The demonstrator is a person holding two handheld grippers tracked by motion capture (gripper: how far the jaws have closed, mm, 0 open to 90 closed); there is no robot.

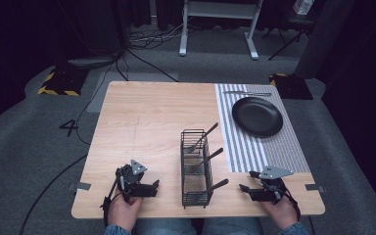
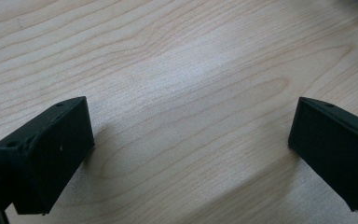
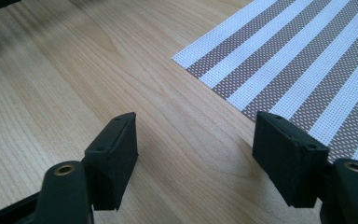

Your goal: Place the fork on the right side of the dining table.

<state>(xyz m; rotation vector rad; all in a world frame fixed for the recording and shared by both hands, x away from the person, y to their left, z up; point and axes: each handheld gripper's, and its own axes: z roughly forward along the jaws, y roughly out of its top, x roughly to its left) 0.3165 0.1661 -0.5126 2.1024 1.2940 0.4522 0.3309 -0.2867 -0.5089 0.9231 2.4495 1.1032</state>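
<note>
Wire caddy (image 1: pixel 196 169): black mesh basket standing upright at table centre-front, between the two grippers, nearest thing to both.
Utensils: three dark-handled pieces (image 1: pixel 207 159) lean out of the basket toward 2 o'clock.
Left gripper (image 1: pixel 152 187): at the basket's 9 o'clock, low over bare wood, jaws spread wide, nothing between them.
Right gripper (image 1: pixel 246 181): at the basket's 3 o'clock, jaws wide apart and empty.
Placemat (image 3: pixel 303 60): striped, its corner just ahead of the right gripper.
Plate (image 1: pixel 257 116): black, on the placemat at 1 o'clock.
Table (image 2: pixel 177 70): light wood.

black plate (image 1: pixel 257 116), striped placemat (image 1: pixel 254 147), knife (image 1: pixel 247 93)
</note>
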